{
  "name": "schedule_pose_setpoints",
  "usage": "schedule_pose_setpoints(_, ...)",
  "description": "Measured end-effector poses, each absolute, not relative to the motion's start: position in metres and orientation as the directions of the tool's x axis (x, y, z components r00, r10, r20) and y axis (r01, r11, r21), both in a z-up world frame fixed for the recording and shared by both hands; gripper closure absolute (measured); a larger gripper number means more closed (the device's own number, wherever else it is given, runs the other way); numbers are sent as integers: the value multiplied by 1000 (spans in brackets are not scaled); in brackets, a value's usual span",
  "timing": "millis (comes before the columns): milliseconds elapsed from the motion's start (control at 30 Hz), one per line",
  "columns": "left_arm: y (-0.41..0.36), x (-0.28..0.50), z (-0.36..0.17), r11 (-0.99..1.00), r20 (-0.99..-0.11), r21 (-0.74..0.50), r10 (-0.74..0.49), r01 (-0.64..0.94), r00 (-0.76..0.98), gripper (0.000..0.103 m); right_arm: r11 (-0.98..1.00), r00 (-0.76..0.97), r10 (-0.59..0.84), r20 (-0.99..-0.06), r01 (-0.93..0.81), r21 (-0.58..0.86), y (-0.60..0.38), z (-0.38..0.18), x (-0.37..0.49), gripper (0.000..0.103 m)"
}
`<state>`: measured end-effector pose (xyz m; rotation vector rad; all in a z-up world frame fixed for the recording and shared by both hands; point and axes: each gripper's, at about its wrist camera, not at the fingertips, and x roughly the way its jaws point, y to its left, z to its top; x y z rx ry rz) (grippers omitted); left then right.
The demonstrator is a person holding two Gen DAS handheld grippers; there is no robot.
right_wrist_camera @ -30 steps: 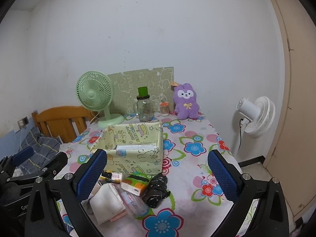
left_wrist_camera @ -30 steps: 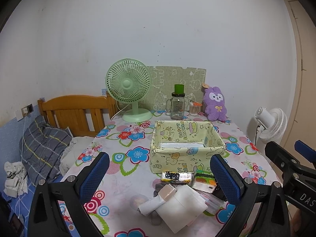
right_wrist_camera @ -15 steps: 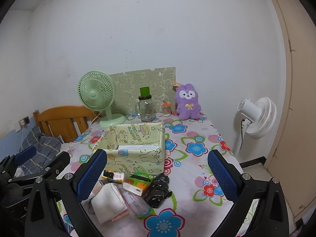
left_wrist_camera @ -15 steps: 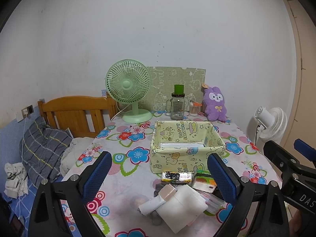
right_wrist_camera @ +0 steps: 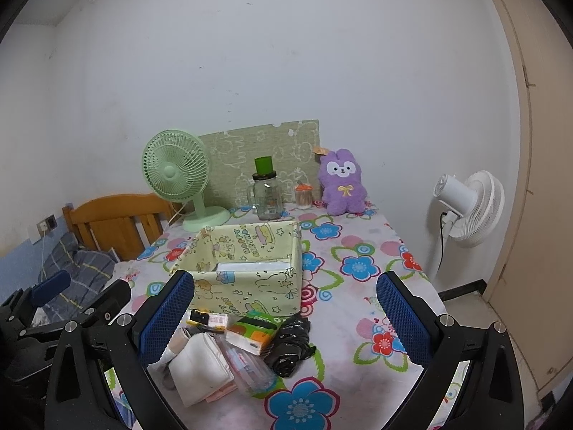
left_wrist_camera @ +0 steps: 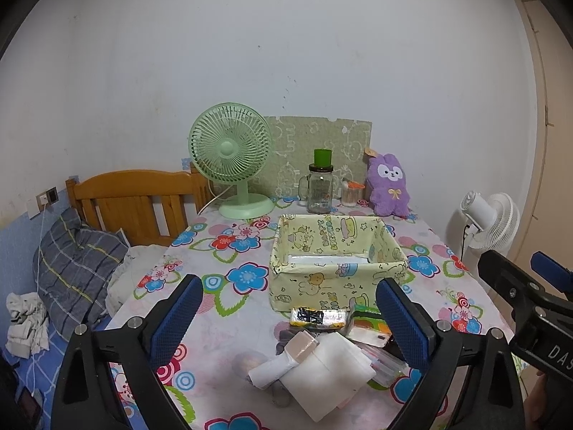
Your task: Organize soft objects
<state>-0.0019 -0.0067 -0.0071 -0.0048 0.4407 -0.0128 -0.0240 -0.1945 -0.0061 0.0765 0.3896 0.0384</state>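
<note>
Floral tablecloth (right_wrist_camera: 361,236); green fan (left_wrist_camera: 231,150), white wall (left_wrist_camera: 286,53) behind.

— What stands at the wall?
— A mint-green plastic table fan (left_wrist_camera: 231,157), a glass jar with a green lid (left_wrist_camera: 321,186), and a patterned green board (right_wrist_camera: 265,159).
— And beside the table?
— A white standing fan (right_wrist_camera: 467,208) and a wooden headboard (left_wrist_camera: 132,202).

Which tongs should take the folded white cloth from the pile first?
Left, probably. The folded white cloth lies centred between the open left tongs, while it sits off toward the left finger of the open right tongs. Neither holds anything.
</note>
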Motion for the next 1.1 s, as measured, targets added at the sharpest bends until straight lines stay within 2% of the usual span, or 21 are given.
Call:
schedule_pose_setpoints(500, -11, 11, -29, 999, -461, -10, -33, 32, 887, 6, 996, 908, 68, -413, -35, 86, -189, -25, -8, 0)
schedule_pose_setpoints(1100, -7, 29, -79, 999, -563, 13, -31, 46, 826, 9, 998, 865, 69, -497, -53, 46, -166, -72, 16, 0)
